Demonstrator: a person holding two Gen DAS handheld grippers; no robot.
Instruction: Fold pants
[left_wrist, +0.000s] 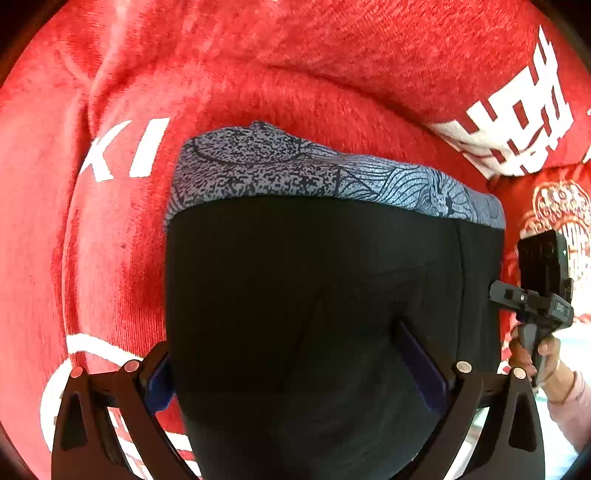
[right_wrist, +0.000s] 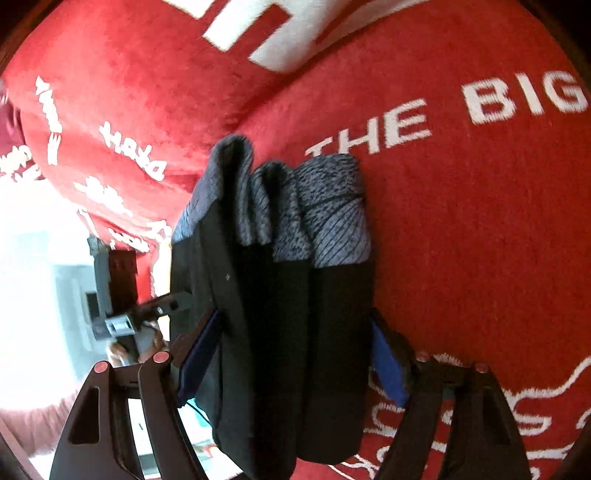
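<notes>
The pants (left_wrist: 314, 288) are black with a grey patterned band (left_wrist: 295, 170) and hang as a folded bundle over a red blanket (left_wrist: 258, 55). My left gripper (left_wrist: 284, 350) has the black cloth stretched between its blue pads (left_wrist: 421, 365), seen flat on. In the right wrist view the same bundle (right_wrist: 280, 314) shows edge-on as several hanging layers, with my right gripper (right_wrist: 295, 321) closed wide around the stack. The right gripper (left_wrist: 532, 295) and the hand holding it show at the pants' right edge. The left gripper (right_wrist: 147, 310) shows at their left edge.
The red plush blanket (right_wrist: 461, 221) with white lettering lies under and behind the pants, rising in a fold (right_wrist: 129, 122) at the back. A bright pale area (right_wrist: 33, 240) lies beyond its left edge. A pink sleeve (left_wrist: 569, 410) is at the lower right.
</notes>
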